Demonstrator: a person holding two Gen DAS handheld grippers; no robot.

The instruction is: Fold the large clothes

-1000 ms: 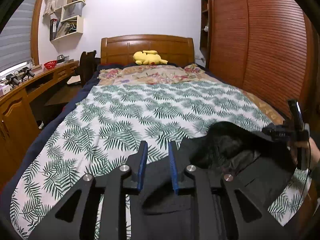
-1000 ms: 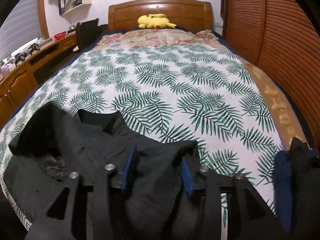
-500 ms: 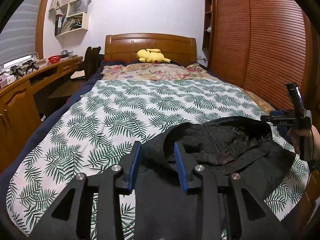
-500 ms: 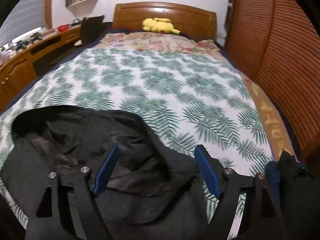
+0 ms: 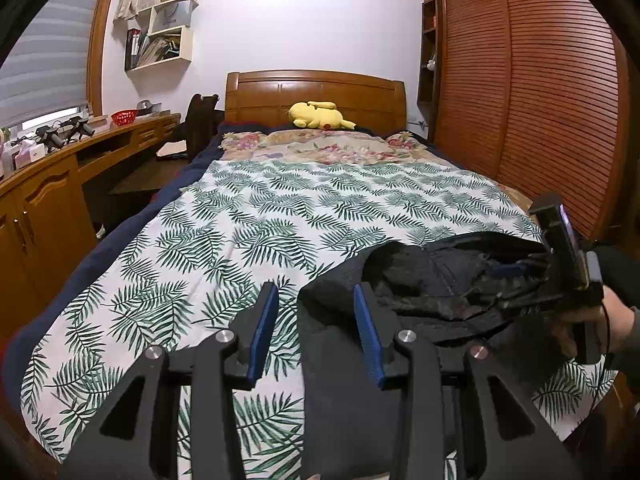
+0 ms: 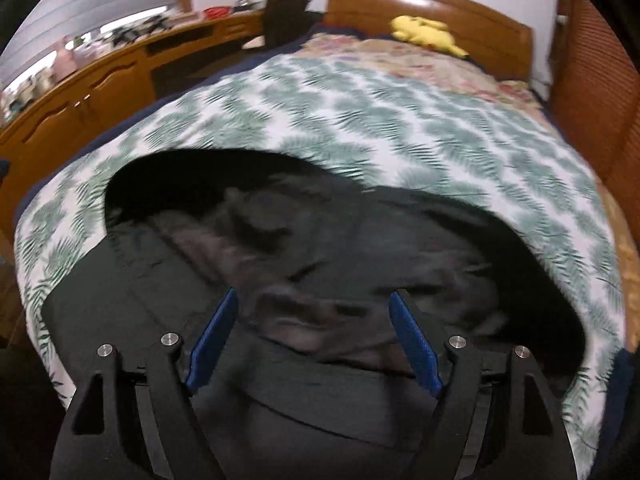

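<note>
Lying crumpled at the near end of the leaf-print bedspread (image 5: 256,232) is one black hooded jacket (image 6: 320,248) — no readable label. Both grippers are standing apart: left gripper (image 5: 316,296) just opening, right gripper (image 6: 314,304) wide — neither clamping cloth.

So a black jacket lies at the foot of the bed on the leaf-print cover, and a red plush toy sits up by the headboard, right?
Not quite: the plush toy is yellow, not red, as the left wrist view shows. The rest holds: the black jacket lies at the foot of the bed on the leaf-print cover, and the toy rests by the headboard.
</note>
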